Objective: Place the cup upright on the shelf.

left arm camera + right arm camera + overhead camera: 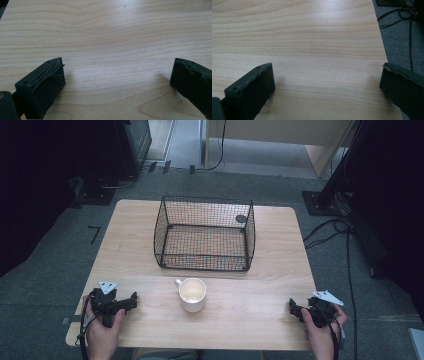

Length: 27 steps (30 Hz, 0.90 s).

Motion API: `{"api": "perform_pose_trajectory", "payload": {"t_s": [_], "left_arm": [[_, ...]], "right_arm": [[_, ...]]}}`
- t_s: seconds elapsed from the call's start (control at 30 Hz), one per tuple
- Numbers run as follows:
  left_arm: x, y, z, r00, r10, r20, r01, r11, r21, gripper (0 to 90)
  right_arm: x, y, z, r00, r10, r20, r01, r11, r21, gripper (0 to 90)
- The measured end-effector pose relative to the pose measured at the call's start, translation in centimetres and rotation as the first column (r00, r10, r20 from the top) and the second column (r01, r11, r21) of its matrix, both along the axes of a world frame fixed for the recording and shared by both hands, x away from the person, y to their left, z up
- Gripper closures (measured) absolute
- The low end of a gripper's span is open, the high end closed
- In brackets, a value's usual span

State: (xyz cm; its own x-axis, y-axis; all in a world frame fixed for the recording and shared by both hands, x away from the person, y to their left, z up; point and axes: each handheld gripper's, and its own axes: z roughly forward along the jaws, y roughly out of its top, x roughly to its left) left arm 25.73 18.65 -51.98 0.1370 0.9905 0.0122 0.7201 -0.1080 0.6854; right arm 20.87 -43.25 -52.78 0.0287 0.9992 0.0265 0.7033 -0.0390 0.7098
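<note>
The light wooden surface [260,305] takes up most of the high view, with grey carpet floor [50,250] around it and cables [332,227] trailing off past its right edge. A black wire basket [205,234] sits on the far half, open at the top and empty as far as can be seen; it looks placed as the place to drop things into. Just in front of its near wall, apart from it, stands a white mug [192,293], upright, its handle turned toward the far left. It sits centred between both hands, probably so either one can reach it.

The left claw [131,302] rests near the near-left corner, pointing right toward the mug. Its jaws are spread wide in the left gripper view, with bare wood between them. The right claw [294,309] lies by the near-right corner, close to the surface's right edge, which also shows in the right gripper view; it too is spread and holds nothing.

Bare wood lies between each claw and the mug, so either approach is clear. The basket's rim stands higher than the mug, so the mug would likely need lifting over it.
</note>
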Motion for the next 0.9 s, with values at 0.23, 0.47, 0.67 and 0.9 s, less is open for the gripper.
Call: {"api": "perform_pose_trajectory", "payload": {"t_s": [0.23,0.47,0.67,0.9], "left_arm": [[0.0,0.0,0.0,1.0,0.0,0.0,0.0,1.0,-0.001,0.0],[0.0,0.0,0.0,1.0,0.001,0.001,-0.001,1.0,-0.001,0.0],[0.0,0.0,0.0,1.0,0.0,0.0,0.0,1.0,0.0,0.0],[0.0,0.0,0.0,1.0,0.0,0.001,0.0,1.0,0.0,0.0]], "right_arm": [[-0.1,0.1,0.1,1.0,0.008,-0.001,-0.008,0.9999,0.011,0.0],[0.3,1.1,0.7,0.9988,0.049,0.007,-0.05,0.9975,0.051,0.0],[0.5,3.0,2.2,0.9941,0.104,0.033,-0.105,0.9935,0.043,0.0],[0.5,4.9,3.6,0.9855,0.16,0.057,-0.163,0.9848,0.061,0.0]]}}
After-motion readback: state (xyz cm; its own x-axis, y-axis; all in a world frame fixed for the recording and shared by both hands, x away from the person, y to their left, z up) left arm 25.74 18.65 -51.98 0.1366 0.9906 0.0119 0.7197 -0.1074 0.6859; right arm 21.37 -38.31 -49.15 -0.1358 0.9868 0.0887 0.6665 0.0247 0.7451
